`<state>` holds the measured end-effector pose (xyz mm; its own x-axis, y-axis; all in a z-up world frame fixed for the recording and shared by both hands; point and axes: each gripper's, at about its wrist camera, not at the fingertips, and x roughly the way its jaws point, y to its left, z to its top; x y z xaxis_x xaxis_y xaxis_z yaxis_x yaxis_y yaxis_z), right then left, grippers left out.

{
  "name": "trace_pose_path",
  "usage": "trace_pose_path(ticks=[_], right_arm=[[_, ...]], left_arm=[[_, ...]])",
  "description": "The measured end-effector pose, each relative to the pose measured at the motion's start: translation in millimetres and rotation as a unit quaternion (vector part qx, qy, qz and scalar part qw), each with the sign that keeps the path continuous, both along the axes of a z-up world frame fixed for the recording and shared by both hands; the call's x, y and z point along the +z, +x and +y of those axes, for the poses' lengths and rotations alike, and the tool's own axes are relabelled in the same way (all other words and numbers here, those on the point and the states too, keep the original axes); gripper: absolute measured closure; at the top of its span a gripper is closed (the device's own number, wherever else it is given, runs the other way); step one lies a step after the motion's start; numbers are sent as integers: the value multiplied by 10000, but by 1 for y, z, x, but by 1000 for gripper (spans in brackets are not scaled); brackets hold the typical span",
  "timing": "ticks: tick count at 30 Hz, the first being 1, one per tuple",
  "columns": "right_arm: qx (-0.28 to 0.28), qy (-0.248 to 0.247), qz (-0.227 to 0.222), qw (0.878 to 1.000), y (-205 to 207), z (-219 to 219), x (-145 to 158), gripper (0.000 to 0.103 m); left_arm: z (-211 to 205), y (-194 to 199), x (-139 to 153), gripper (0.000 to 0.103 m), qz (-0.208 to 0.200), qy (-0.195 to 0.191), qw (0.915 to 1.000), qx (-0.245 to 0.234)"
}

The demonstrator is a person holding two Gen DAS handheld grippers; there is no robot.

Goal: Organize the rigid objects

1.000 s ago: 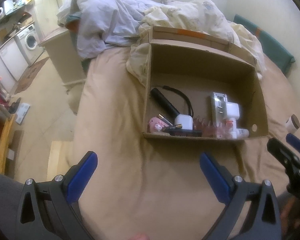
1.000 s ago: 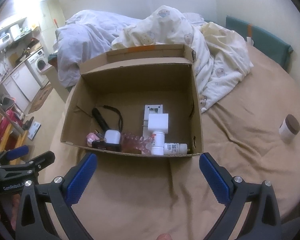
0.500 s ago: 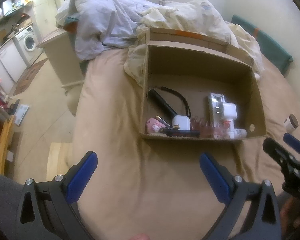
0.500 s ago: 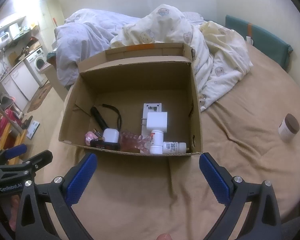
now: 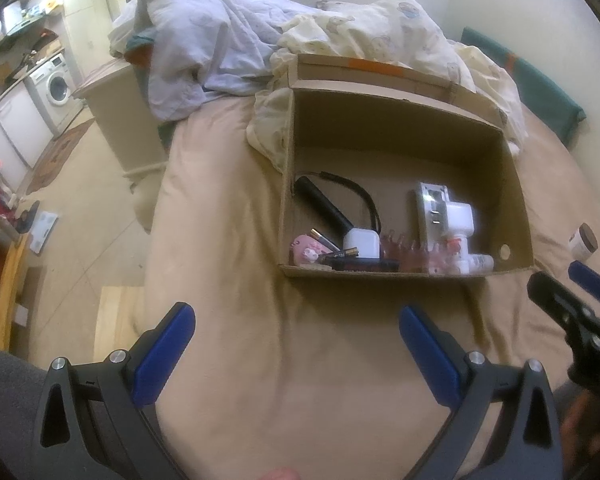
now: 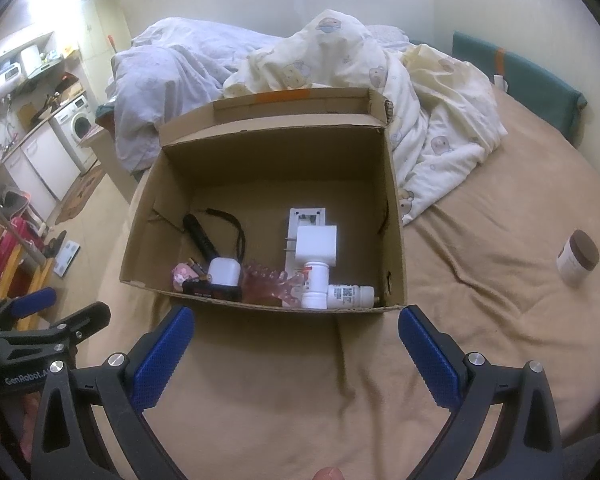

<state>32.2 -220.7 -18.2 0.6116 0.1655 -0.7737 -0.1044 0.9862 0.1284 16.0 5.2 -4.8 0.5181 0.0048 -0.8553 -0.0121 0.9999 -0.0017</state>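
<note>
jar (image 6: 577,257) shows whole only from right claw (image 6: 296,330), spread empty.

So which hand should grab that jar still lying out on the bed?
Right, probably. The jar lies right of the box, on the right tool's side; the left tool sits further left. Both are open.

The near wall of the cardboard box (image 6: 260,303) hid the lower parts of the items piled at its 6 o'clock side. A dark flat item (image 6: 212,290) there was too blurred to identify. In the left wrist view, the right gripper (image 5: 580,292) was cut off at the 3 o'clock edge, its finger gap not readable there.
</note>
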Motion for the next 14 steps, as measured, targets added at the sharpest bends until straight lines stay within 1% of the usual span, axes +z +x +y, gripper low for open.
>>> trace_pose_path(ticks=[10,14], right_arm=[[21,13,6,10000,0,1,0,0],[76,-13,-7,10000,-1,4,1,0]], left_arm=[[-2,1,-3,1,45,10,10000,-76],[-1,0,-2,1,26,-93,9999,-93]])
